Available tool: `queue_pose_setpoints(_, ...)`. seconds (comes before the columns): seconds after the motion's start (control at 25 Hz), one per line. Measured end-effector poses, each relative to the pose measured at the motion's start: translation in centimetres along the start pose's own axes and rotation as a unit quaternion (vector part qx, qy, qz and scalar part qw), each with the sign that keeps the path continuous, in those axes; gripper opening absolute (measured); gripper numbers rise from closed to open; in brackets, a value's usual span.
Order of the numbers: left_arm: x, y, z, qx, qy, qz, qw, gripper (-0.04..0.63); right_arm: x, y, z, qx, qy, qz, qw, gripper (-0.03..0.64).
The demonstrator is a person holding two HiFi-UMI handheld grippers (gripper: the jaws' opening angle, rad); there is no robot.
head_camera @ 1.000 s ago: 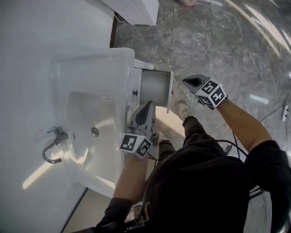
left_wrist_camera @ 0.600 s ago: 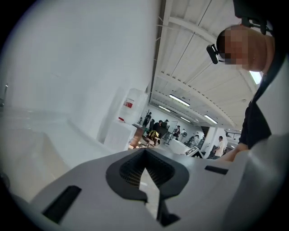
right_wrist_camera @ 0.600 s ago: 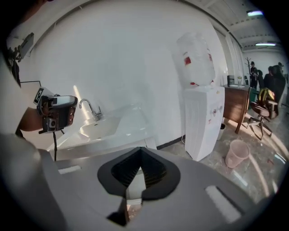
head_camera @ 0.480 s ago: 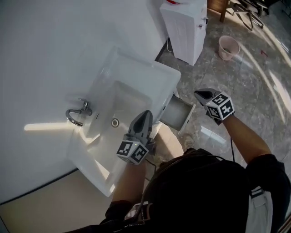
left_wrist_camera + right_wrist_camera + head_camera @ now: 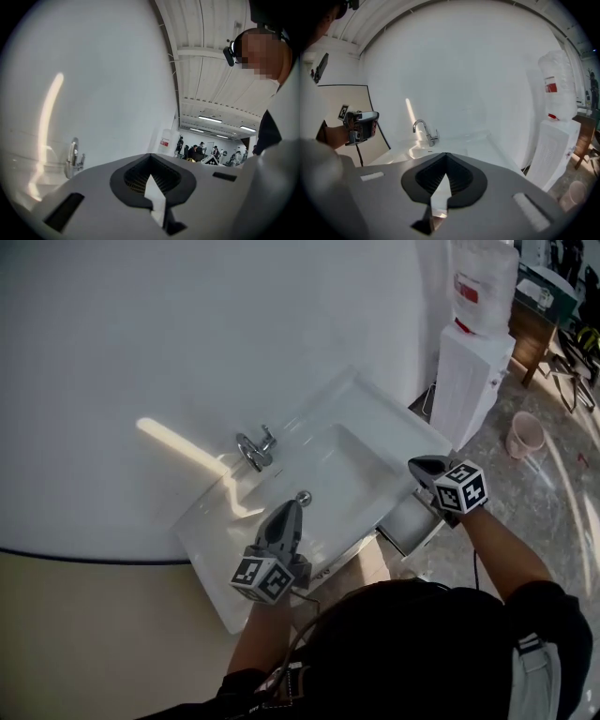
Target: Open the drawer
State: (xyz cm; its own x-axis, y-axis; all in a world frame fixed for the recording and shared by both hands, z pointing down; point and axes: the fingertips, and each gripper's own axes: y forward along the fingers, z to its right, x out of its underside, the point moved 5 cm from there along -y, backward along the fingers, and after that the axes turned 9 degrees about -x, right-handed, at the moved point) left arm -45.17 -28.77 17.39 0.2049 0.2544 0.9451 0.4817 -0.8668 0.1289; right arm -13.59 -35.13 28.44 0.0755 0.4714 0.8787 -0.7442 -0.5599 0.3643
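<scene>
Drawer [image 5: 405, 519]: right of centre in the head view, poking out from under the lower right corner of the sink [image 5: 375, 427]. It already stands pulled out. Grey inside, pale front panel facing lower right. No contents visible from here, and I cannot pick out the knob at this angle.

Judgement: the opening looks done or close to it. If more travel is wanted, I would bring one claw down to the front panel, catch its top edge or knob, and pull straight along the runners. A sideways drag could bind the drawer against the cabinet. I would also keep the other claw out of the drawer's path.

Right claw [image 5: 415, 465]: just above the drawer in the frame, over the sink's corner, not touching the drawer. Jaws together, nothing between them.

Left claw [image 5: 292, 506]: centre of frame, over the sink's near edge, well apart from the drawer. Jaws together, empty.

Further out: tap [image 5: 253, 448] at the sink's back edge, water dispenser [image 5: 469, 371] upper right against the wall, pink bucket [image 5: 525, 434] on the floor beyond.
</scene>
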Motion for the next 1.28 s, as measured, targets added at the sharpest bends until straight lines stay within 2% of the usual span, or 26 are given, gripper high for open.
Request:
queue_pose_setpoints(0.16,-1.8,-6.1,-6.6,-0.053,-0.013,0.016,0.9984,-0.009,-3.1,5.5,-5.4,-0.025,-0.016,0.007,1.000,0.000)
queue_pose_setpoints(0.32,-3.7,-11.8,-11.7,-0.089,-0.018,0.035,0.9953,-0.009,-6.1,10.7,-11.2,-0.057,-0.043,0.009,0.997,0.000)
queue_pose_setpoints(0.56,-6.2,-20.0,-17.6,-0.134,-0.018,0.061,0.9889,-0.009,-9.2,16.9,-19.5,-0.101,-0.081,0.008,0.992,0.000)
queue_pose_setpoints(0.8,-7.6,-26.9,-22.4,-0.181,-0.021,0.074,0.9805,-0.009,-11.5,21.8,-25.7,-0.137,-0.099,0.011,0.986,0.000)
queue_pose_setpoints(1.08,-7.5,-31.8,-26.4,-0.233,-0.017,0.078,0.9692,-0.009,-13.0,26.1,-29.3,-0.177,-0.111,0.016,0.978,0.001)
queue_pose_setpoints(1.28,-7.8,-32.1,-26.8,-0.276,-0.019,0.094,0.9562,-0.009,-14.9,27.9,-27.7,-0.213,-0.128,0.003,0.969,0.000)
